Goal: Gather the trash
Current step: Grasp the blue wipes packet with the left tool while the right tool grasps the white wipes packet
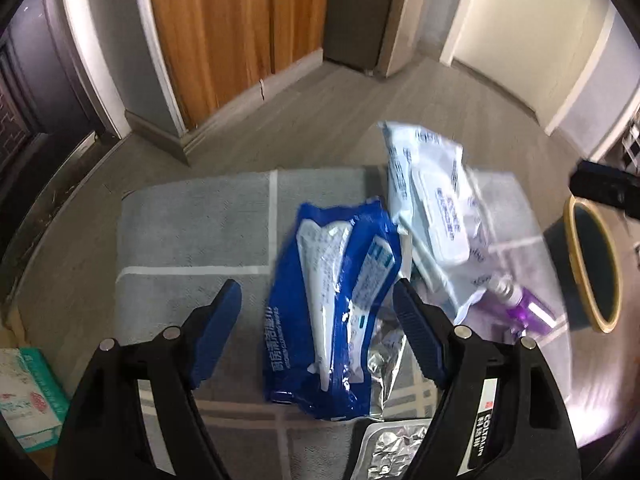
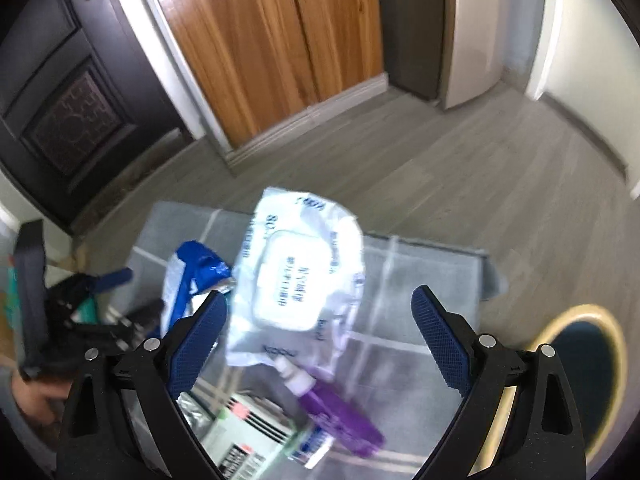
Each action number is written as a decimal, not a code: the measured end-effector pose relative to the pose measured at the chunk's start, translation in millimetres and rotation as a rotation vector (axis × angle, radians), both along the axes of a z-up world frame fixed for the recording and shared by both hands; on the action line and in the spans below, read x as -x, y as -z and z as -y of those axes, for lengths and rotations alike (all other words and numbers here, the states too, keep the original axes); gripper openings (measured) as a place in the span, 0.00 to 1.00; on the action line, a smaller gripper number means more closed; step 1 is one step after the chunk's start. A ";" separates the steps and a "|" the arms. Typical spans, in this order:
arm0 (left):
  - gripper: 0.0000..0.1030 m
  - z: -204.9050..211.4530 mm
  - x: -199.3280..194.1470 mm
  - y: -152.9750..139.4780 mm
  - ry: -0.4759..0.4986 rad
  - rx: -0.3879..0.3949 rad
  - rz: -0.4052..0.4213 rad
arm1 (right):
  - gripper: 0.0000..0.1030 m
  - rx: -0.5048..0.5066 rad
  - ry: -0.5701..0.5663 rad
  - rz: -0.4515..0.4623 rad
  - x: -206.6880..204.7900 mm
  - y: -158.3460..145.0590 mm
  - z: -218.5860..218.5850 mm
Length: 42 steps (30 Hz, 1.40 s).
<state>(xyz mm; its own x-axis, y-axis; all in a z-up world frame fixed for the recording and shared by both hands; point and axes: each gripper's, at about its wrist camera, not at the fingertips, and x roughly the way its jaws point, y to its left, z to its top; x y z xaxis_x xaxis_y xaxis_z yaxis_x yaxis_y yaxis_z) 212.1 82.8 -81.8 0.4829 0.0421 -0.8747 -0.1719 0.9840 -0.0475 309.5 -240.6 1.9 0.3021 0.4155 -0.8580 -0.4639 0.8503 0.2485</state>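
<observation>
Grey grid mat [image 1: 192,240] on wood floor [image 1: 320,120]; wooden doors [image 1: 240,32] behind.

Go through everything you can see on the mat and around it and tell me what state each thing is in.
left gripper: open, holding nothing
right gripper: open, holding nothing
blue wipes pack: crumpled, lying flat
white wipes pack: lid shut, crumpled
purple bottle: lying down
bin: upright, open
wooden doors: shut

You face two wipe packs: one blue [image 1: 334,312], one white [image 1: 430,204]; one purple bottle [image 1: 524,306]; one bin [image 1: 592,264]; one mat [image 1: 192,236].
</observation>
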 end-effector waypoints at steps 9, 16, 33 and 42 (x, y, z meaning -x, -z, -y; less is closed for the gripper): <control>0.74 18.7 -10.1 33.4 0.028 -0.055 -0.123 | 0.90 -0.120 0.009 -0.041 27.6 12.5 26.9; 0.47 5.4 -20.4 51.8 -0.107 -0.008 -0.231 | 0.90 -0.098 0.061 -0.108 51.6 34.3 53.5; 0.02 -6.5 8.9 36.7 -0.176 0.146 -0.126 | 0.90 -0.175 0.181 -0.157 24.0 42.2 58.4; 0.02 -28.6 36.8 15.5 -0.181 0.190 -0.108 | 0.58 -0.236 0.313 -0.476 -11.7 107.0 37.2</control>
<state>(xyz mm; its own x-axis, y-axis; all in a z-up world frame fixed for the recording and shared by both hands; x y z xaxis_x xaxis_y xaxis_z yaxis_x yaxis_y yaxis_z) 175.3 111.4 -97.3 0.3862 -0.0506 -0.9210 -0.3576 0.9122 -0.2001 321.1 -277.8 -105.1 0.0468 0.5642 -0.8243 0.0067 0.8250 0.5651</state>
